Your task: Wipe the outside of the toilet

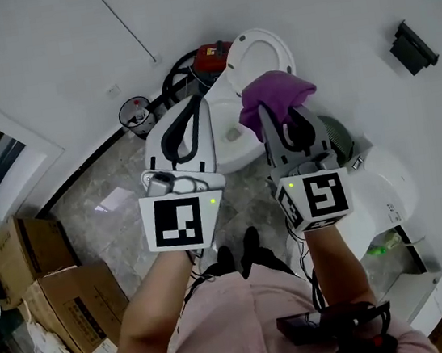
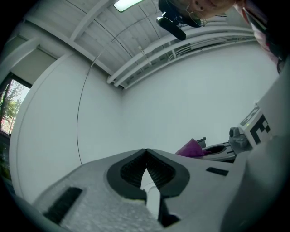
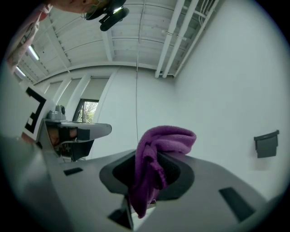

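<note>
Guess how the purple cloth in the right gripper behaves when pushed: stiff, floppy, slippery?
Likely floppy: the purple cloth droops in folds where the right gripper pinches it. Probably light: it sits bunched above the jaws. Its fuzzy nap suggests drag rather than slip on the toilet.

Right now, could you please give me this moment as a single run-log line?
right gripper: shut on purple cloth | left gripper: shut, empty | toilet: lid up, cloth not touching it
</note>
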Available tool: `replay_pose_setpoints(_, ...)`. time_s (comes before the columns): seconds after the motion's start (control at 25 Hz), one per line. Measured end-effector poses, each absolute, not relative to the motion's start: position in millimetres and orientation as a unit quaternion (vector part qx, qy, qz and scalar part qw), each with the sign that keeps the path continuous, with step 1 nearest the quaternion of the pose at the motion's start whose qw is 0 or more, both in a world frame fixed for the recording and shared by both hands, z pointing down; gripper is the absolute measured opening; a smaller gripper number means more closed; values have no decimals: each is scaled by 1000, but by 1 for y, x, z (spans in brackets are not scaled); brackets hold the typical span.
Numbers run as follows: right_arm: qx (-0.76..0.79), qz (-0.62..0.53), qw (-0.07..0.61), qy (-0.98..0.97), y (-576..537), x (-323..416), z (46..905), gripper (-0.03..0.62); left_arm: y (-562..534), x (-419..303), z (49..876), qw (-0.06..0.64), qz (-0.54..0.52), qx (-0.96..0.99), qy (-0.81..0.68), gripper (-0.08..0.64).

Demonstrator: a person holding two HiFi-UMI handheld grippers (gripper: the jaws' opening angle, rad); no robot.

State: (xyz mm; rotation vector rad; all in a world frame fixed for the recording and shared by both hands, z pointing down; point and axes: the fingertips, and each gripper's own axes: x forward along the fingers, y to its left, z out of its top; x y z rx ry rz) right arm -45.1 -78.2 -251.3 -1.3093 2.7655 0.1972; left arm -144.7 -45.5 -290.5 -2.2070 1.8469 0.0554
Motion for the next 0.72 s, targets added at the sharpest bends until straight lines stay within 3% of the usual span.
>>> replay_pose_setpoints(0.72, -425, 102, 43, 898, -28, -52, -284, 97, -3, -157, -326, 150, 43, -759, 632, 8)
